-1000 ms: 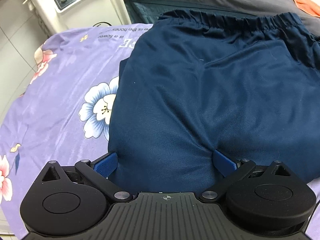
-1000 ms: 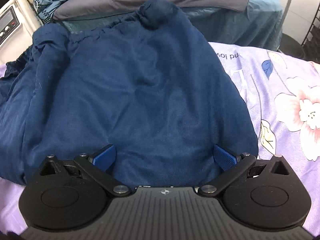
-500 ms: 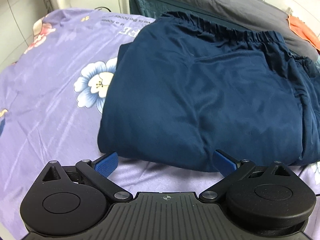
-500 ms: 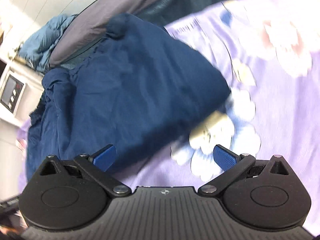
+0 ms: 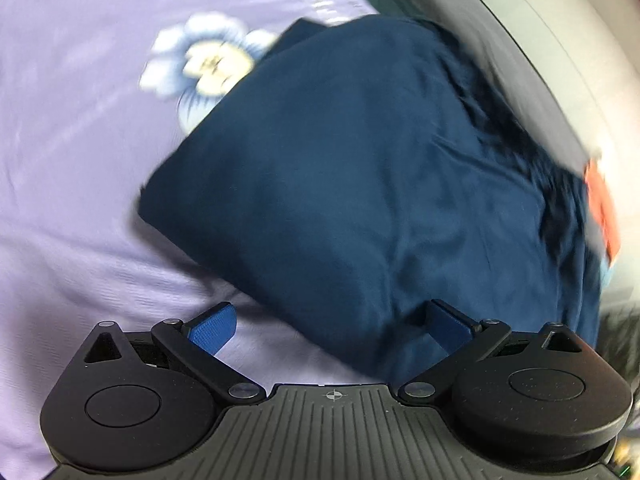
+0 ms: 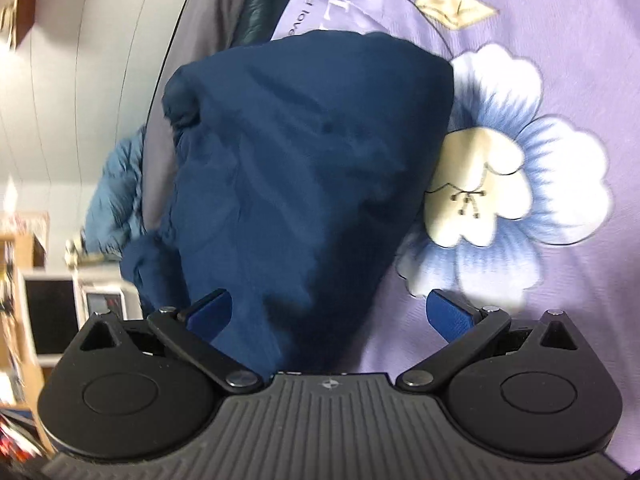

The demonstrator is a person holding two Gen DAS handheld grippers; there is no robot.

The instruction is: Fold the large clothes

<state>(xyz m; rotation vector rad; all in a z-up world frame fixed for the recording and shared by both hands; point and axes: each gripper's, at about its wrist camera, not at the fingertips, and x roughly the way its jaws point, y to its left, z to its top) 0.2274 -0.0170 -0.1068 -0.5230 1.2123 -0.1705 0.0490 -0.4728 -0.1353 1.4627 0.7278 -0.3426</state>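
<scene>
A folded navy blue garment (image 5: 360, 184) lies on a purple flowered bedsheet (image 5: 80, 160). It also shows in the right wrist view (image 6: 304, 184), with its gathered waistband at the far end. My left gripper (image 5: 330, 322) is open and empty, at the garment's near folded edge. My right gripper (image 6: 328, 314) is open and empty, with the garment's near end between its blue pads (image 6: 212, 314). Both views are tilted and the left one is blurred.
A grey quilt (image 5: 520, 80) and an orange cloth (image 5: 600, 208) lie beyond the garment. In the right wrist view a white machine (image 6: 100, 300) and shelves (image 6: 16, 280) stand at the left. A large blue-white flower print (image 6: 500, 200) is right of the garment.
Both grippers have let go and pulled back from the garment, staying open. Both views have rolled, the right one strongly. The garment lies folded on the sheet.
</scene>
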